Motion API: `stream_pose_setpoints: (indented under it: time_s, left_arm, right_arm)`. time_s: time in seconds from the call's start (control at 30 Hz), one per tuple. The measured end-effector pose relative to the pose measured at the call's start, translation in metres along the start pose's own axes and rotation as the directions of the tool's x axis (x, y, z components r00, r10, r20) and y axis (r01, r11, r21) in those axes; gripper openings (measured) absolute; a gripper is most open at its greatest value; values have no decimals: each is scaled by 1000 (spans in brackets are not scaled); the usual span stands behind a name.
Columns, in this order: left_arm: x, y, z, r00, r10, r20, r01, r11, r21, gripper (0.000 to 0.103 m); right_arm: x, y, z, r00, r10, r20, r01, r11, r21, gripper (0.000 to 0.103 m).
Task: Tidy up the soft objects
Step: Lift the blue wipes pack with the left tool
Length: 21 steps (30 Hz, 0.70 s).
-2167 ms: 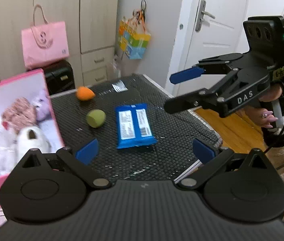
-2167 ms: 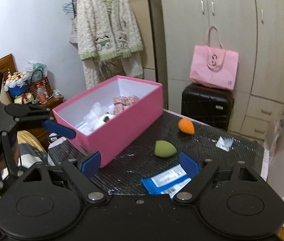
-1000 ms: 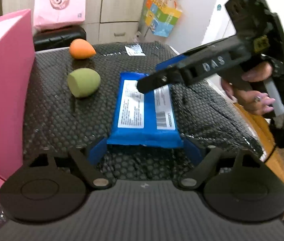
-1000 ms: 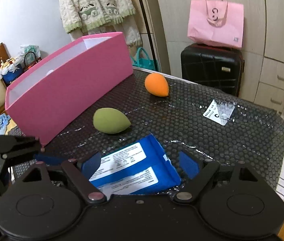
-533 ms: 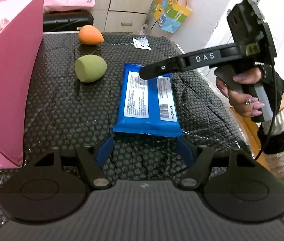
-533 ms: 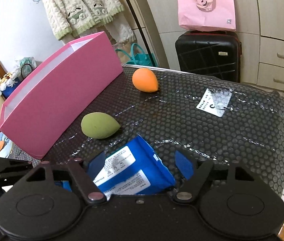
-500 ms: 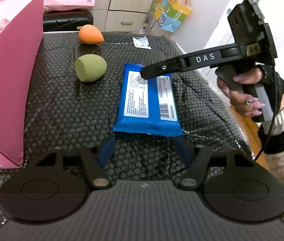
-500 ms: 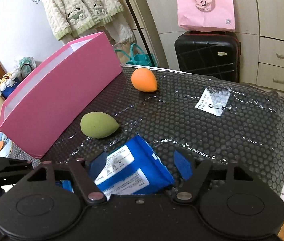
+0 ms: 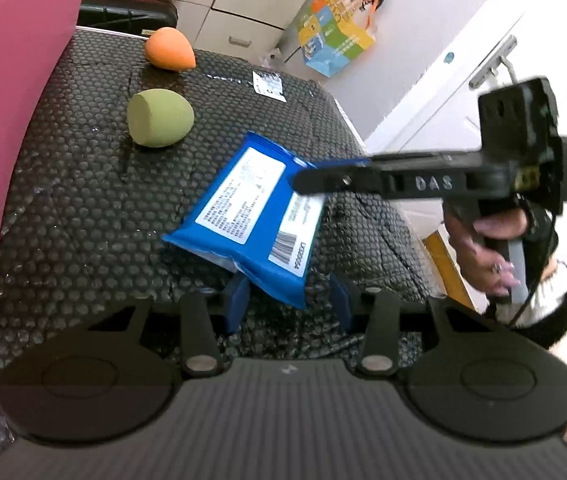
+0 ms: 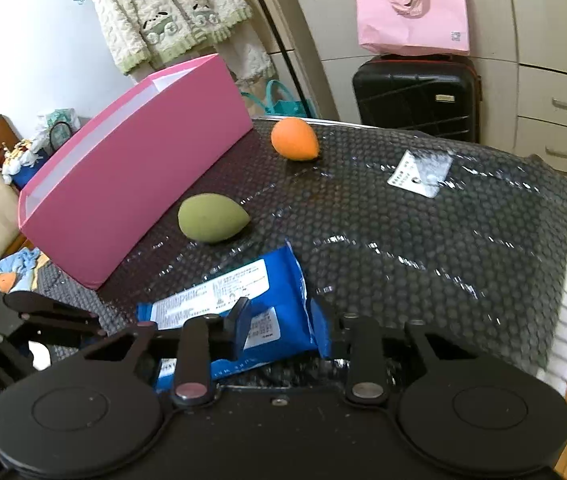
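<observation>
The right tool [image 10: 279, 322] is clamping down on the blue packet [image 9: 251, 216], its two blue pads pinching one end of the wrapper. From the left wrist view, that packet is tilting, its far end lifted under the right tool [image 9: 303, 178] while the near corner is dipping toward the tabletop [image 9: 83, 208]. The left tool [image 9: 289, 300] is sitting released, pads spread apart, with the packet's near corner poking down between them; whether either pad is touching it, I cannot tell.

The tabletop is wearing a black bubbly cover that is glinting under the light. The green sponge [image 10: 213, 218] is lying on its side just beside the long wall of the pink box [image 10: 139, 168], and the orange sponge [image 10: 295, 138] is resting farther back, near the box's far corner. The two sponges are apart from each other and well apart from the packet. A small white label [image 10: 419, 174] is lying flat toward the back of the tabletop.

The pink box is standing along the left edge of the tabletop, open at the top. Behind it all, a pink bag [image 10: 411, 8] is perched on a black suitcase [image 10: 415, 96], and a cream cardigan [image 10: 163, 8] is hanging on the wall.
</observation>
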<state>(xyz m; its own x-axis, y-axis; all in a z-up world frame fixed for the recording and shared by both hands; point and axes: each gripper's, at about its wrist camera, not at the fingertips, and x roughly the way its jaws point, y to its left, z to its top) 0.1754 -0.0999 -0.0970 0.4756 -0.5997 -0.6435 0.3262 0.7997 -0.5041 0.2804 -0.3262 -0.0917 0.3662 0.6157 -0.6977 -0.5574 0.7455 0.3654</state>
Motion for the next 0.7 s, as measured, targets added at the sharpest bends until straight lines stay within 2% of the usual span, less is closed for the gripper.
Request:
stream_pose_setpoints:
  time_s: [0.2, 0.33, 0.6, 0.7]
  left_arm:
    - [-4, -1, 1, 998, 63, 27, -63, 998, 3, 43]
    - [-7, -1, 3, 995, 93, 34, -93, 996, 9, 49]
    - [-6, 7, 10, 987, 138, 82, -136, 990, -28, 51]
    - [-4, 11, 12, 982, 155, 107, -149, 987, -56, 49]
  right_arm:
    - [-3, 3, -3, 1000, -20, -16, 20, 1000, -20, 39]
    - [-3, 6, 0, 999, -52, -5, 52, 998, -45, 41]
    - [1, 3, -1, 999, -39, -7, 39, 998, -46, 45]
    - [2, -2, -5, 1000, -19, 1, 19, 999, -28, 45]
